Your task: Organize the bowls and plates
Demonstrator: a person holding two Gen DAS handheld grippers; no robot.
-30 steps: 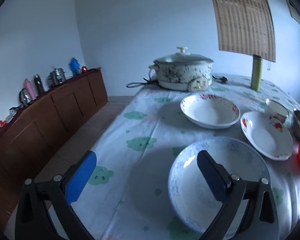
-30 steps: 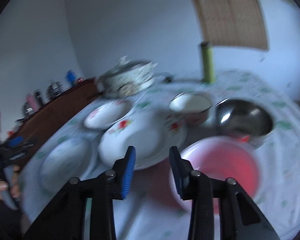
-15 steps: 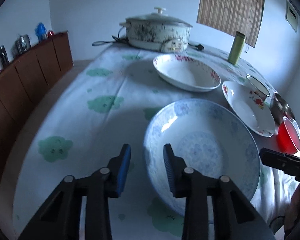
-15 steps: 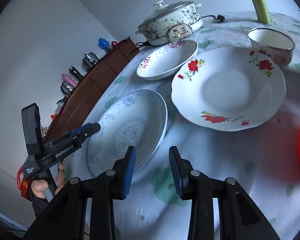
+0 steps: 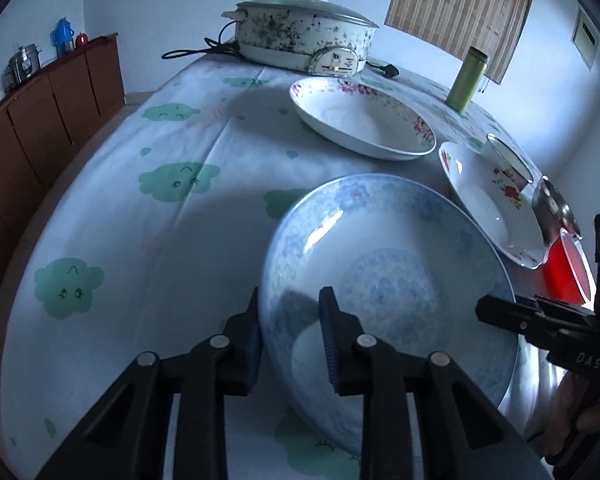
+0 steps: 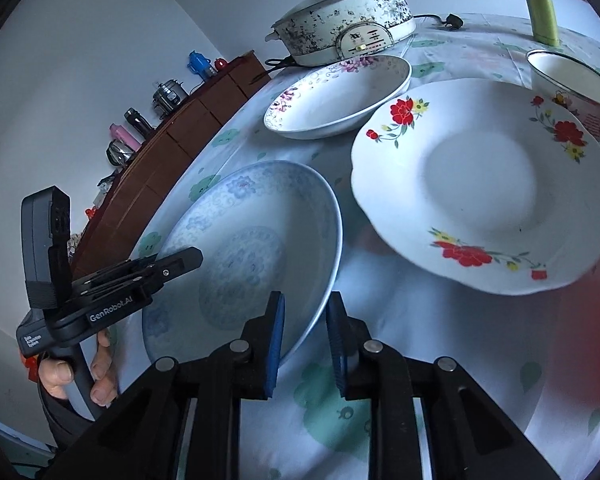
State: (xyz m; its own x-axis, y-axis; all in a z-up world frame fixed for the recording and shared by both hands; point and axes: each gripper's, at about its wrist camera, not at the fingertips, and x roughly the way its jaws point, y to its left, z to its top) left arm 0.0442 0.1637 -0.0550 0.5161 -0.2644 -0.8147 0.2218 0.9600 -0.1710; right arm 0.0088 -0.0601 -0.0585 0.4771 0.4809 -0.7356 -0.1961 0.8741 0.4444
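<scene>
Left wrist view: the left tool [image 5: 288, 320] is seen straddling the near-left rim of the blue-patterned plate [image 5: 388, 280], one finger outside the rim and one over the inside. Its jaws have just been closing, and the rim is taken to be pinched, though the outer pad is partly hidden. Ahead of the tool, on the worktop [image 5: 148, 216], a floral bowl [image 5: 360, 128] is set, and further right a red-flowered plate [image 5: 488, 204]. The right tool [image 5: 540, 320] is seen reaching in at the opposite rim.

Right wrist view: the right tool [image 6: 304, 324] is placed across the plate's near-right edge [image 6: 240, 252], the rim between its pads; its jaws have just been closing, and contact appears made. The plate is seen directly ahead and left, the left tool [image 6: 180, 260] beyond it.

The plate is judged stiff, glazed, slippery and breakable, and fairly heavy. Hold is best taken on the thin rim at opposite sides, so that it is kept level and is not tipped out.
</scene>
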